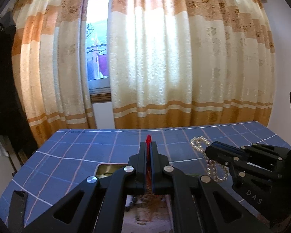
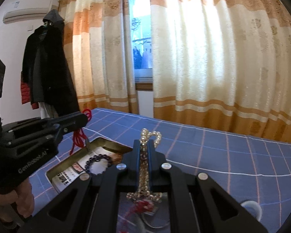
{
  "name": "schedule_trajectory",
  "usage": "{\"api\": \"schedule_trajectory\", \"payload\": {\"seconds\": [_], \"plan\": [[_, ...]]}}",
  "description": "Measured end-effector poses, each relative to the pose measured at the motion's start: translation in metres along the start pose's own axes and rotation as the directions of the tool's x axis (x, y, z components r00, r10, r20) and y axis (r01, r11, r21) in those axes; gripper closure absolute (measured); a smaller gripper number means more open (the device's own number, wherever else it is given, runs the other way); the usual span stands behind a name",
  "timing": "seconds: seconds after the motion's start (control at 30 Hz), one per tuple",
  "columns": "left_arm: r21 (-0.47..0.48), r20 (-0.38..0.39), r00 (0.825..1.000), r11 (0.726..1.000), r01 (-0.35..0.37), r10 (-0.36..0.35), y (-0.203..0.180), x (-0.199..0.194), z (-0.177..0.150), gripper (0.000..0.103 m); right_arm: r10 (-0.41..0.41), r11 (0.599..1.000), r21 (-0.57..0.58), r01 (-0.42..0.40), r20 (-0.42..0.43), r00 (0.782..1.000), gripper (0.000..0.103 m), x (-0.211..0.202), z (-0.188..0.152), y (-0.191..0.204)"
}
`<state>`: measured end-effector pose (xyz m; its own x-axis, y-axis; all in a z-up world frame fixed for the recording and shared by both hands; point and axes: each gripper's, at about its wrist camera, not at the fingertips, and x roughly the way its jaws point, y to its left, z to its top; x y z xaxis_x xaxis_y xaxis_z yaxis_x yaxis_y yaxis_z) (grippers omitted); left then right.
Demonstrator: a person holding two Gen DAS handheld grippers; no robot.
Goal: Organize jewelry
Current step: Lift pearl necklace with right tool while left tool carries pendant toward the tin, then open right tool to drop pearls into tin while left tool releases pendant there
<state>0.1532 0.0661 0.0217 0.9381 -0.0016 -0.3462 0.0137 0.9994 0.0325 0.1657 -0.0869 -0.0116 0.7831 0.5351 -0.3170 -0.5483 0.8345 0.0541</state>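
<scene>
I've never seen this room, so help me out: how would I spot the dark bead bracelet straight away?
Find the blue checked tablecloth in front of the striped curtains. On it sits an open gold-coloured tin, below the left gripper holding red cord. The dark bead bracelet lies inside the tin on printed paper: a small ring of dark beads, unlike the pale pearl strand pinched in the right gripper.

Blue checked tablecloth (image 2: 223, 155) with an open gold tin (image 2: 106, 145) on it.
</scene>
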Motion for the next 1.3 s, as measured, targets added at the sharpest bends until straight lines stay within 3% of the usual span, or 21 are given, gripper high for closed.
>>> {"api": "schedule_trajectory", "payload": {"seconds": [0.47, 1.3], "plan": [[-0.053, -0.059, 0.997, 0.997, -0.047, 0.044, 0.057, -0.002, -0.02, 0.101, 0.108, 0.993, -0.037, -0.11, -0.038, 0.993, 0.094, 0.02, -0.005, 0.051], [-0.085, -0.22, 0.974, 0.994, -0.066, 0.046, 0.071, 0.02, -0.076, 0.101, 0.14, 0.985, -0.067, -0.157, -0.212, 0.967, 0.094, 0.049, -0.052, 0.085]]}}
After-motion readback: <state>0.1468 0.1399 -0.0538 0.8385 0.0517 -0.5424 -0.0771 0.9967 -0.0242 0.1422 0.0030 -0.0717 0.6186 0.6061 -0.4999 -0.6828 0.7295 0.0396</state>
